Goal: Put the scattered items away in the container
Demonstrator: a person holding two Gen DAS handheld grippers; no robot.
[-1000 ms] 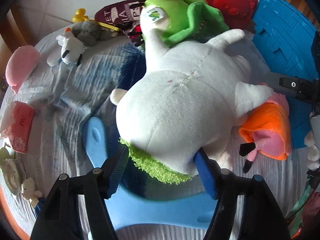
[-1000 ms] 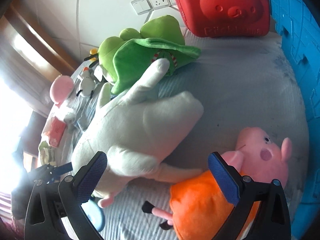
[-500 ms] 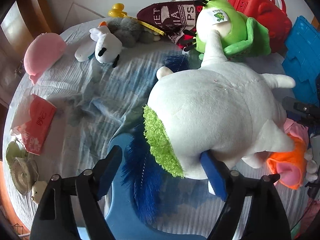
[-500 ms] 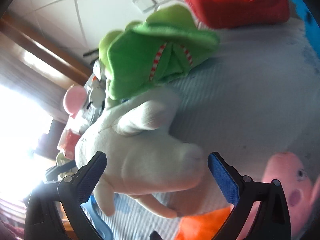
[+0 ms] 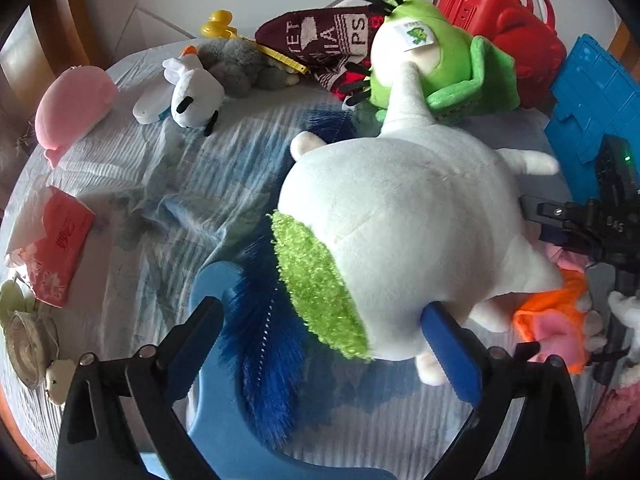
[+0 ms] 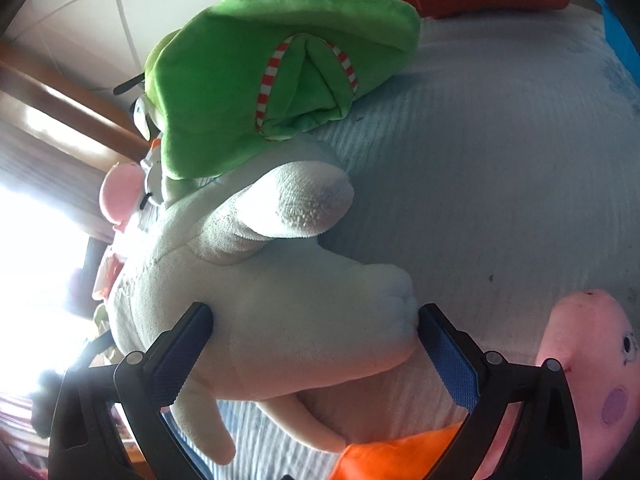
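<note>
Left gripper (image 5: 320, 344) is opening up, jaws spread wide; the white plush (image 5: 400, 240) sits between them, its rump against the right pad and clear of the left one. Right gripper (image 6: 316, 348) is splayed around the same plush (image 6: 280, 320), pads at its sides, but can't tell if they're actually squeezing. Plush lies on the bedsheet (image 5: 160, 184), over a blue furry thing (image 5: 264, 352), next to the pig (image 6: 592, 364). Blue crate (image 5: 592, 96) is off to the right.
</note>
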